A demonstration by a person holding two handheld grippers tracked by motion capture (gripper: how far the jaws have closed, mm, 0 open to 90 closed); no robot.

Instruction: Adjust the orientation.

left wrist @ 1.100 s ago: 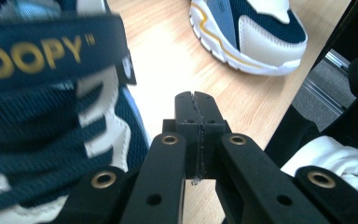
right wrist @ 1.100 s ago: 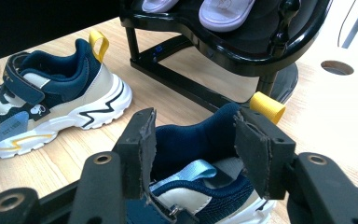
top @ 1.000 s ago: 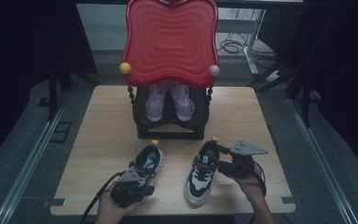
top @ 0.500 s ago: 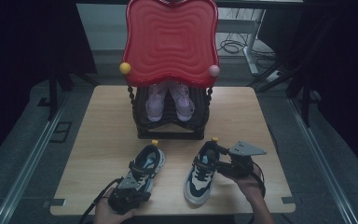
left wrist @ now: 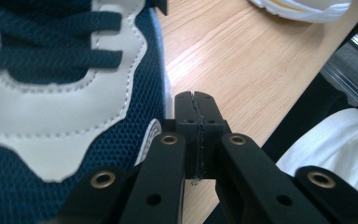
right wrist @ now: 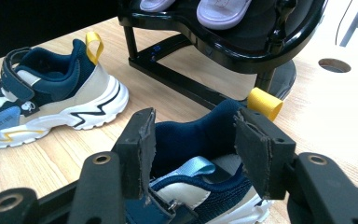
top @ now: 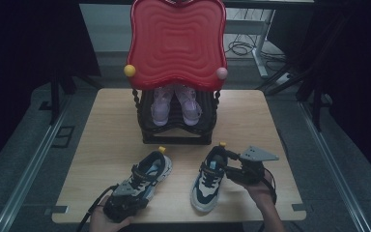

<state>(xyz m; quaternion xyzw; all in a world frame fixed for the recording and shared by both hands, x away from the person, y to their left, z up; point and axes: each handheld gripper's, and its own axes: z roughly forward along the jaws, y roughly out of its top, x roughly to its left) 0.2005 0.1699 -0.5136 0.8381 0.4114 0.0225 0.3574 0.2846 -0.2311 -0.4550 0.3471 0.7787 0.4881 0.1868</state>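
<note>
Right gripper view has the right gripper (right wrist: 193, 154) wide open astride the right sneaker's (top: 211, 178) padded heel collar near the table's (top: 111, 121) front edge; light and soft, it suits gripping there. Left gripper (left wrist: 196, 122) is closed, empty, beside the left sneaker (top: 147, 173).

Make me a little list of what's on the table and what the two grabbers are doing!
table: pale wood
rack: black shoe rack with red top
on rack: pair of lilac shoes
left shoe: blue and white, yellow heel loop
right shoe: same kind
left gripper: jaws shut, beside left shoe
right gripper: jaws open around right shoe's heel
</note>
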